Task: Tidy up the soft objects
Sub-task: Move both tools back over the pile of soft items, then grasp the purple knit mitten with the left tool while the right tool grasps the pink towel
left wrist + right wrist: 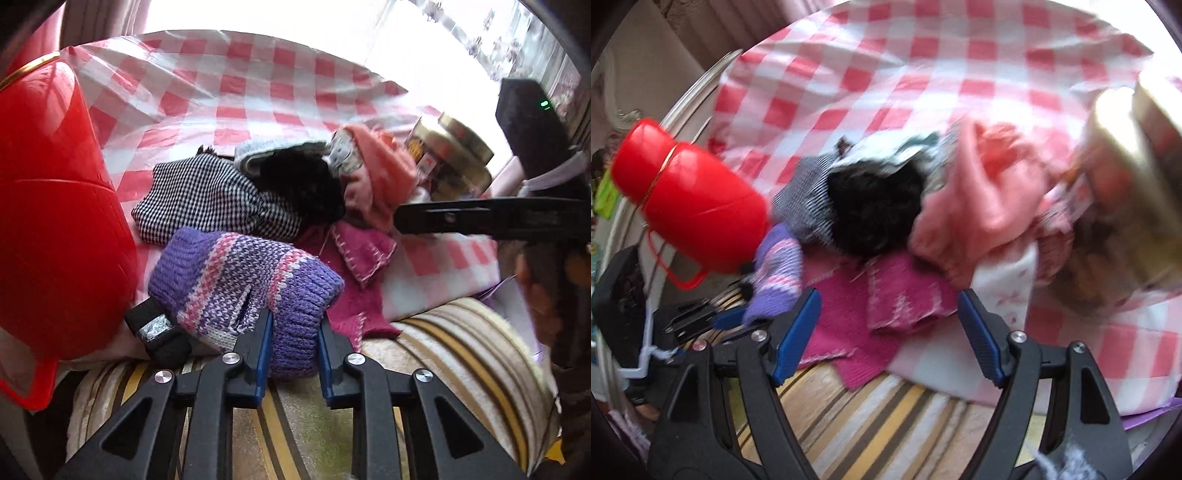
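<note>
Gripping the purple knitted mitten (pixel 236 280) beside the red container (pixel 55 236), we keep our left tool (pixel 293 332) clenched; right tool (pixel 886 306) released above the magenta cloth (pixel 905 295).

Glove (pixel 243 284) before pile (pixel 295 184) (beside jug (pixel 55 236)).

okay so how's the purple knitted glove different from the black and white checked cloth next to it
The purple knitted glove has pink and white stripes in chunky yarn; the black and white checked cloth has a fine, tight check. The glove is pinched at its cuff by the left gripper, while the checked cloth lies untouched. The glove sits at the near edge by the red container; the cloth lies further back, partly under a black fuzzy item. Both are soft pieces on the pink checked sheet.
</note>
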Motion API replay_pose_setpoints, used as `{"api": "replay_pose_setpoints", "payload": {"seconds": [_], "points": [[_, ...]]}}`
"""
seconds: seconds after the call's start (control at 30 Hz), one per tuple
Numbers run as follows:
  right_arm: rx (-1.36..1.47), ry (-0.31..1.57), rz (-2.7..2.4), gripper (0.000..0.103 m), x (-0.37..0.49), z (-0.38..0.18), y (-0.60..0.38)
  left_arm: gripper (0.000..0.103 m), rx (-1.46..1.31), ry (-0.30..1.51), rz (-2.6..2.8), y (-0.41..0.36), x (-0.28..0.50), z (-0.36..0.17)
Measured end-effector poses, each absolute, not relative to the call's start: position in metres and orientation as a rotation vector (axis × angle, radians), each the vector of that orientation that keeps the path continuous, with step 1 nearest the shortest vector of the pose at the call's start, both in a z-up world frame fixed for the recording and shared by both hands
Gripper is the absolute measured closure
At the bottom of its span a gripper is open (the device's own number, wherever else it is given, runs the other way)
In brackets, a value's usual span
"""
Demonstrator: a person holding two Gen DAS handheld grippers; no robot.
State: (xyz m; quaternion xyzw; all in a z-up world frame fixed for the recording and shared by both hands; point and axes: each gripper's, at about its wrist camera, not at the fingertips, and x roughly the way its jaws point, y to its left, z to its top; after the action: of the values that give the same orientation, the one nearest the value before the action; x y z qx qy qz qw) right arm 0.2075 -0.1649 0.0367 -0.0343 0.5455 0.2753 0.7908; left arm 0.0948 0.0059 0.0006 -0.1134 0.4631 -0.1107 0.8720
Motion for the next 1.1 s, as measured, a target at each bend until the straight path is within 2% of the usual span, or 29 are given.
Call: {"api": "replay_pose_setpoints", "payload": {"seconds": [0.33,0.4,0.43,0.47,0.5,0.53,0.57,0.73,1.1], "points": [[-0.285,1.046,0.418,0.025,0.242,0.05,-0.15,0.081,-0.307,0.898,-0.299,0.013,0.089,0.008],[-0.341,1.032,0.374,0.033,0.252,0.044,-0.143,0.081,-0.313,0.893,-0.302,0.015,0.088,0.008],[-0.355,1.03,0.363,0.042,0.255,0.041,-0.142,0.081,-0.314,0.89,-0.304,0.015,0.087,0.008],[-0.371,1.029,0.352,0.055,0.259,0.037,-0.14,0.081,-0.316,0.888,-0.305,0.015,0.087,0.008],[-0.387,1.037,0.344,0.064,0.264,0.031,-0.138,0.081,-0.32,0.885,-0.305,0.016,0.087,0.008],[-0.39,1.05,0.344,0.083,0.267,0.027,-0.138,0.081,-0.322,0.883,-0.305,0.017,0.087,0.008],[-0.365,1.057,0.355,0.09,0.269,0.025,-0.139,0.081,-0.325,0.88,-0.305,0.017,0.087,0.008],[-0.283,0.984,0.401,0.093,0.252,0.055,-0.147,0.081,-0.329,0.853,-0.3,0.019,0.082,0.013],[-0.055,0.867,0.521,0.093,0.206,0.145,-0.201,0.081,-0.296,0.761,-0.268,0.015,0.066,0.034]]}}
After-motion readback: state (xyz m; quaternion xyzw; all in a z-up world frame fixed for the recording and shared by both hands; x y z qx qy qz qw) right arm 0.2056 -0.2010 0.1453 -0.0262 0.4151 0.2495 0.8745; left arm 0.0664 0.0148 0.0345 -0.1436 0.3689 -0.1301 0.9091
